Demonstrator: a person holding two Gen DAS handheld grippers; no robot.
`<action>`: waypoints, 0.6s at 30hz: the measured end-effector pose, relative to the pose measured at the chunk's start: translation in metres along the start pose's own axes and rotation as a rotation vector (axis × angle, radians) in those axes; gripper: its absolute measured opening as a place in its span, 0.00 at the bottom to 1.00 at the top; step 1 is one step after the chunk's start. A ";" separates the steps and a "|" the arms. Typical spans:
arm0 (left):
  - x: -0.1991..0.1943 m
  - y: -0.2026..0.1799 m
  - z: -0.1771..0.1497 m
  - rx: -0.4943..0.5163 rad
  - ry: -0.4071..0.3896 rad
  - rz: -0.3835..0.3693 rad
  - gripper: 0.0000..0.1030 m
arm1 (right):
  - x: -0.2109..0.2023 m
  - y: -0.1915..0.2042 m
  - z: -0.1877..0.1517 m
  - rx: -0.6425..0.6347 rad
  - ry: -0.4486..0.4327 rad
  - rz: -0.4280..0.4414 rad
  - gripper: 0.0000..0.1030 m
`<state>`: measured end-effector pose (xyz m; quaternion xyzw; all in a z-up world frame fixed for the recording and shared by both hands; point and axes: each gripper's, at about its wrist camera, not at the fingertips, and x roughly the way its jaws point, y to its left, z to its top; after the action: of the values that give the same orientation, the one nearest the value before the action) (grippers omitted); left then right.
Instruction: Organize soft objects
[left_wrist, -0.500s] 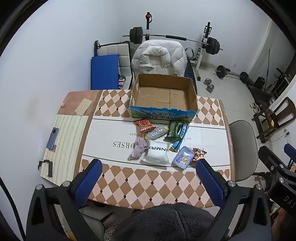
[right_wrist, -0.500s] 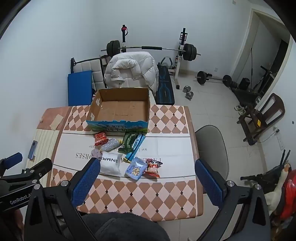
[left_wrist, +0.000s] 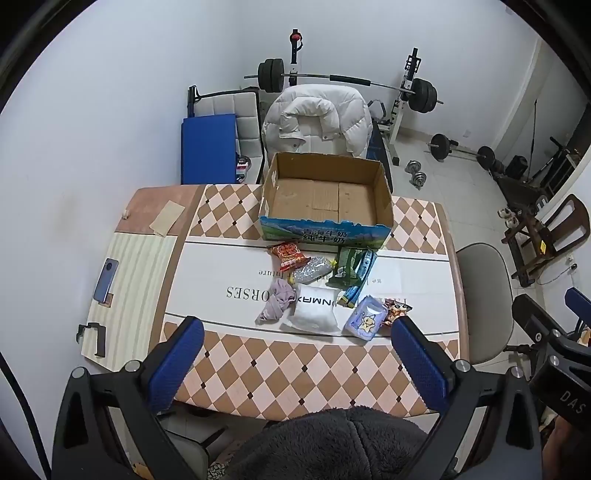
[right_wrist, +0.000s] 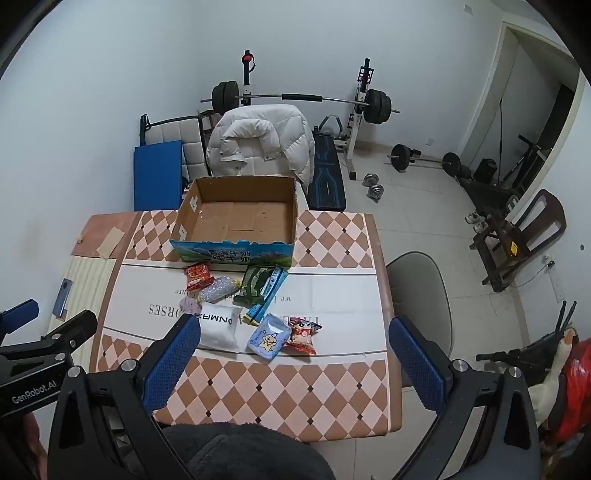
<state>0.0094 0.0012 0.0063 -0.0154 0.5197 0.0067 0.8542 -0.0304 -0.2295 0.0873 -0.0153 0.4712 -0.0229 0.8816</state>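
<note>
Both claws (left_wrist: 295, 347) (right_wrist: 291, 345) hang spread — only the left view shows the whole lilac cloth (left_wrist: 277, 298).

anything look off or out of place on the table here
Nothing is spilled or damaged. The soft packets, such as the white pillow pack and the purple cloth, lie in a loose heap in front of the empty cardboard box. Both grippers are open.

Box behind, packets in front

On the table (left_wrist: 258, 369), the cardboard box (left_wrist: 325, 221) sits behind the cluster of packets (left_wrist: 317, 288); phone (left_wrist: 105, 280) far left.
</note>
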 end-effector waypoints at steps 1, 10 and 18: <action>-0.001 0.001 0.002 0.001 -0.001 0.000 1.00 | 0.003 0.003 0.001 -0.002 0.005 -0.002 1.00; -0.010 0.001 0.005 0.002 -0.022 -0.002 1.00 | -0.002 0.002 0.002 0.004 -0.008 -0.012 1.00; -0.009 0.001 0.005 0.004 -0.023 -0.002 1.00 | -0.001 0.002 0.003 0.004 -0.011 -0.015 1.00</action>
<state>0.0092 0.0024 0.0168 -0.0142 0.5098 0.0050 0.8602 -0.0285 -0.2270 0.0902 -0.0170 0.4664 -0.0303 0.8839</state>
